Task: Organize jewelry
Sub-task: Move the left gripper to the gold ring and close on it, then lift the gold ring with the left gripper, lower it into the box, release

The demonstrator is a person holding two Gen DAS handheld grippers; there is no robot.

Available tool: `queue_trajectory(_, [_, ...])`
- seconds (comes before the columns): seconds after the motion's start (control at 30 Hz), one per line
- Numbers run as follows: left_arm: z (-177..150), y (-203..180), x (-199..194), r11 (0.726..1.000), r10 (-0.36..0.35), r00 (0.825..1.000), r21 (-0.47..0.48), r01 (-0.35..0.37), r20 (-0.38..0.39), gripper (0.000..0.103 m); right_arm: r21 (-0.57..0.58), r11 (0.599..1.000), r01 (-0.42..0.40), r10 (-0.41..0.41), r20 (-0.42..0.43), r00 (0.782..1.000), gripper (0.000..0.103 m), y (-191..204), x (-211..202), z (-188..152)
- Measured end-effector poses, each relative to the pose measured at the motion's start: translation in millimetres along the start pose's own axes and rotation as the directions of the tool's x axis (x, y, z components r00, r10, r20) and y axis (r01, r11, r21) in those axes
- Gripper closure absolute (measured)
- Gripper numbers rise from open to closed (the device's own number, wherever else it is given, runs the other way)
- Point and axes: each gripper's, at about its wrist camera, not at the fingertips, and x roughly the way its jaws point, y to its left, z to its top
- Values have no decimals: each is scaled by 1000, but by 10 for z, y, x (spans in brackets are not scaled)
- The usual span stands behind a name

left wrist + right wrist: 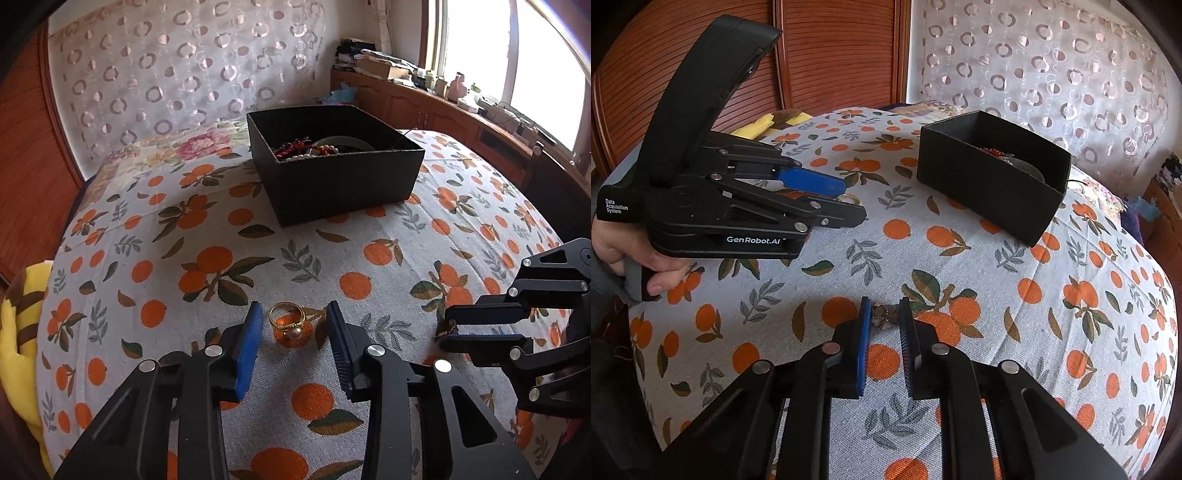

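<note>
Only from the left wrist: beads inside black box (332,162) on orange-print cloth (221,258). Left gripper (293,319) apart around untouched pearl ring (287,320); right gripper (884,314) pinching small brooch (884,319).

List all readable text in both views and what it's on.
"GenRobot.AI": white print on the side of the left claw body, right wrist view.
"Data Acquisition System": small white print on that claw's handle block.
Left wrist view: no readable text; items on the windowsill shelf are too small to read.
</note>
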Motion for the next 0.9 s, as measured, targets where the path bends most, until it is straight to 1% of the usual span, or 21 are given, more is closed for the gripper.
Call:
queue_trajectory(0.1, [-7,-3,-12,1000,-10,1000,2,10,-1,84,-2,1000,2,-2,0,1000,86,5,-1,-2])
queue_trajectory(0.17, [-15,-3,-26,1000,-22,1000,-2,22,-2,84,-1,1000,1,-1,0,1000,86,0,-1,-2])
queue_trajectory(0.27, [-17,-28,-95,1000,-15,1000,-1,15,23,84,-2,1000,2,-2,0,1000,86,2,-1,-3])
queue_trajectory(0.6, [50,-32,-321,999,-27,995,-34,31,95,84,15,1000,1,-1,2,1000,87,-13,-6,5])
queue_trajectory(0.77, [78,-17,-378,998,-22,993,-47,28,116,84,37,999,12,-14,43,999,87,-90,-88,30])
queue_trajectory(0.9, [148,11,-403,998,-18,991,-61,26,133,84,61,997,37,-43,86,995,87,-236,-189,158])
